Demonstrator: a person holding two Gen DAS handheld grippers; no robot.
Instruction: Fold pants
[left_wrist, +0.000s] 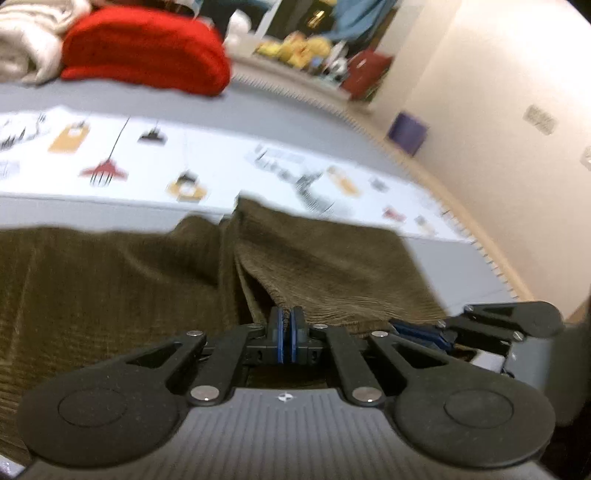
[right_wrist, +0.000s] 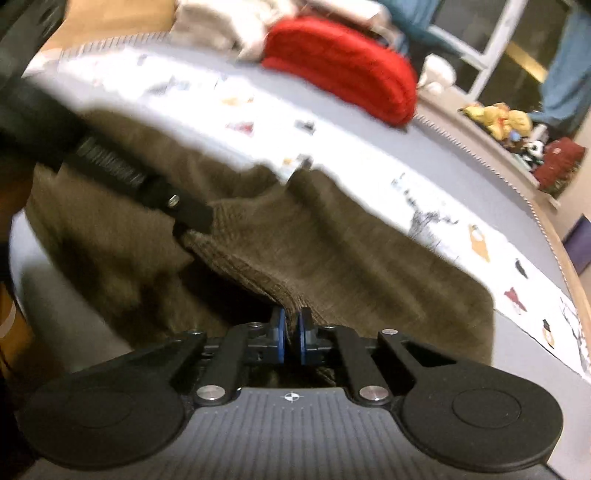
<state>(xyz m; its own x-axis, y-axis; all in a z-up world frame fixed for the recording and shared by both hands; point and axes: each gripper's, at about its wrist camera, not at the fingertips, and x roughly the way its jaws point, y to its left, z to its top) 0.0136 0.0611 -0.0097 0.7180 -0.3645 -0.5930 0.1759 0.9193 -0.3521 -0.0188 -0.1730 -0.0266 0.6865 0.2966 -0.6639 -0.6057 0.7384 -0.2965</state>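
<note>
1. I'm looking along my left gripper (left_wrist: 287, 338): its blue pads are pinching together on the near edge of the olive-brown corduroy pants (left_wrist: 147, 280), with a lip of cloth caught between them.
2. My right gripper (right_wrist: 290, 341) is doing the same further along that edge, clenched on a fold of the pants (right_wrist: 332, 258), the ribbed cloth bunching just above the pads.
3. The pants are lying spread across the grey bed (left_wrist: 258, 114), their far edge overlapping a white printed strip (left_wrist: 221, 158) with small coloured figures on it.
4. In the left wrist view, I'm seeing the right gripper (left_wrist: 424, 332) poking in from the right, just beside mine, at the same hem.
5. In the right wrist view, the left gripper (right_wrist: 186, 225) is coming in from the upper left, its tip touching a raised ridge of corduroy.
6. A red knitted bundle (right_wrist: 340, 62) is sitting at the far side of the bed, well apart from the pants, with pale cream cloth (left_wrist: 26, 40) heaped beside it.
7. Both views are blurring, so finer detail of the cloth is escaping me.
</note>
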